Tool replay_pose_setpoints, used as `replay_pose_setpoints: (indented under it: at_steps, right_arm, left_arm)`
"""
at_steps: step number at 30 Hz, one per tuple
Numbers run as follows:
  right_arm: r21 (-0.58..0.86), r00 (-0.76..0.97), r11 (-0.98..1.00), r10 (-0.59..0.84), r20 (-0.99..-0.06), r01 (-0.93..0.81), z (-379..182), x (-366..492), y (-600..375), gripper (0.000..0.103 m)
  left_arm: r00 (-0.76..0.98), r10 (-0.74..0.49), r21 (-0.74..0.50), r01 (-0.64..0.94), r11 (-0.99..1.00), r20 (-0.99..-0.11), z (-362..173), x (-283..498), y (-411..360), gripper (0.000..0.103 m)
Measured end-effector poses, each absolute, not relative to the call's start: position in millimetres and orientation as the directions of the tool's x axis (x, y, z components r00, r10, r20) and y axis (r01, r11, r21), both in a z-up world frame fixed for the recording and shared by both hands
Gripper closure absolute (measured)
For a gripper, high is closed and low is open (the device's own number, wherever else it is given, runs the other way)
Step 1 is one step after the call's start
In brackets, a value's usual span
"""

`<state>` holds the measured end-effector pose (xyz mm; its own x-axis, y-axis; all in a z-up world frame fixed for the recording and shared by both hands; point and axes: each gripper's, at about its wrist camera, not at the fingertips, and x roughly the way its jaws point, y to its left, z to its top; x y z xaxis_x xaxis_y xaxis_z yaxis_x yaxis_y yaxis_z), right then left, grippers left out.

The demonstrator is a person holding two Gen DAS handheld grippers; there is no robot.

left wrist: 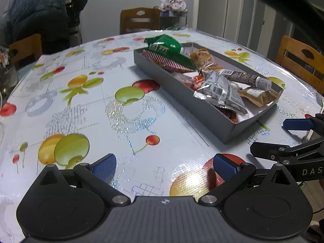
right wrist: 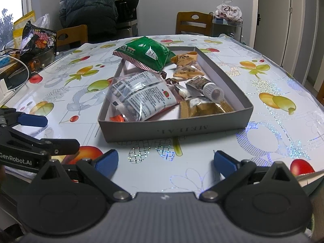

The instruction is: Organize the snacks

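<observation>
Grey box (right wrist: 174, 128): holds the snacks on the table (right wrist: 273, 77).
Green bag (right wrist: 144, 53): at box's far end.
Left gripper (left wrist: 165, 167): fingers apart, empty, beside box.
Right gripper (right wrist: 166, 162): fingers apart, empty, before box.

Dim indoor light, glare glinting off the tablecloth (left wrist: 129, 119), fisheye-bent edges, soft background.
</observation>
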<state>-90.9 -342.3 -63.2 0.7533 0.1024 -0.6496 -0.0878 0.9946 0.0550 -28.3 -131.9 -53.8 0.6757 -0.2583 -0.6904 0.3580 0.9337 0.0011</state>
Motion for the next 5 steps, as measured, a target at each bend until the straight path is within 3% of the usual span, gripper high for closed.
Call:
replay_pose_setpoints:
  at_steps: [5]
  right_arm:
    - [0.022,0.771,0.996,0.077,-0.632,-0.082,-58.4,-94.0,-342.2,0.001]
  left_arm:
    - [0.668,-0.279,-0.012,0.374,0.927,-0.690,-50.7,-29.5,-132.0,0.000]
